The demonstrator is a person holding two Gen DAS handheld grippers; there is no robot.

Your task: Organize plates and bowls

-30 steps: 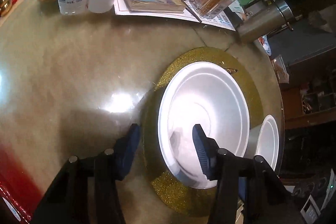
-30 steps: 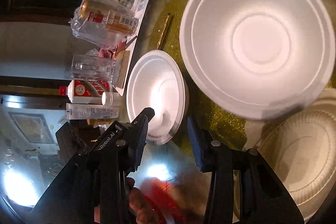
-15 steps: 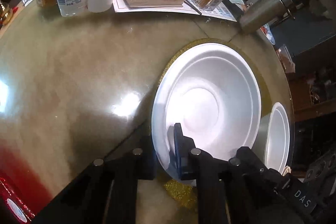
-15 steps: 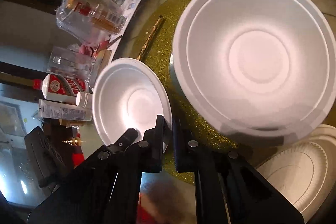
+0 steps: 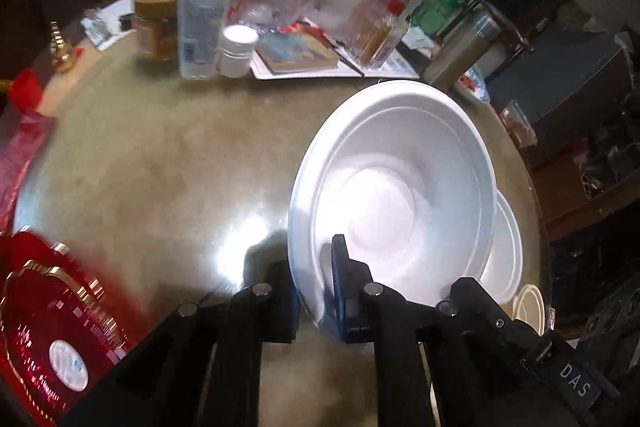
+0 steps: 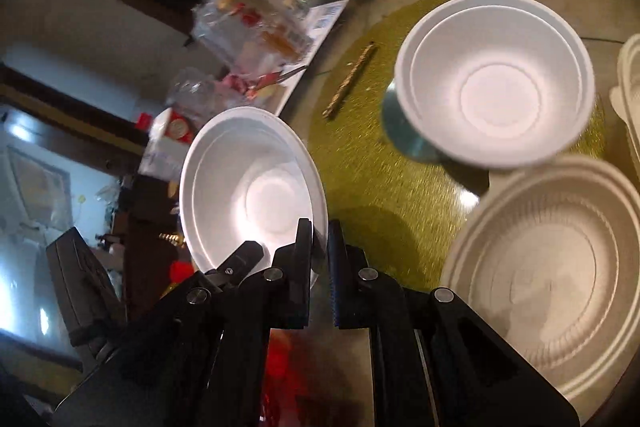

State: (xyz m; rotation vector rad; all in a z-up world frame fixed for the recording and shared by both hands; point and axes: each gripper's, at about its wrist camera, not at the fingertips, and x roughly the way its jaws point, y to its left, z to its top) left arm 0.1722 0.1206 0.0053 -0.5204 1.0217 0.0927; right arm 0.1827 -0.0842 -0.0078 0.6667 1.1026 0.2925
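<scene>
**A:** While pinched only by a thin rim, could tear or fold right at the pads. Left claw [image 5: 314,261] shut on the near rim of the large bowl [image 5: 400,195], one finger inside and one outside. Rest of the bowl spread ahead and to the right, seemingly clear of the bench [image 5: 140,167].

**B:** Same on the other side. Right claw [image 6: 318,227] clamped on the near edge of the small bowl [image 6: 256,187], with the bowl leaning up ahead and left of the tips. Looks like soft white foam. Too soft to squeeze harder without cracking, too slick to ease off without slipping.

**A:** Worth watching the pair together, too. Seen from the left claw, small bowl peeking out just behind the large one's far right edge. Could knock rims if brought together crooked, then twist loose in the grip.

**B:** Plenty of clutter as well. Ribbed beige plate [image 6: 560,267] just right of the right claw. Gold mat [image 6: 372,179] ahead, with a thin stick [image 6: 350,81] lying on it. Would rock if set down on that stick. Far ahead of the left claw, tall bottle [image 5: 200,7] and white-capped jar [image 5: 238,51], easily toppled by a wide swing.

**A:** Any writing?

**B:** "DAS" on a tab [image 5: 576,381] at the left claw's body. Print on the tall bottle too blurred to read. Red box [image 5: 52,327] low and left of that claw, round label unreadable.
</scene>
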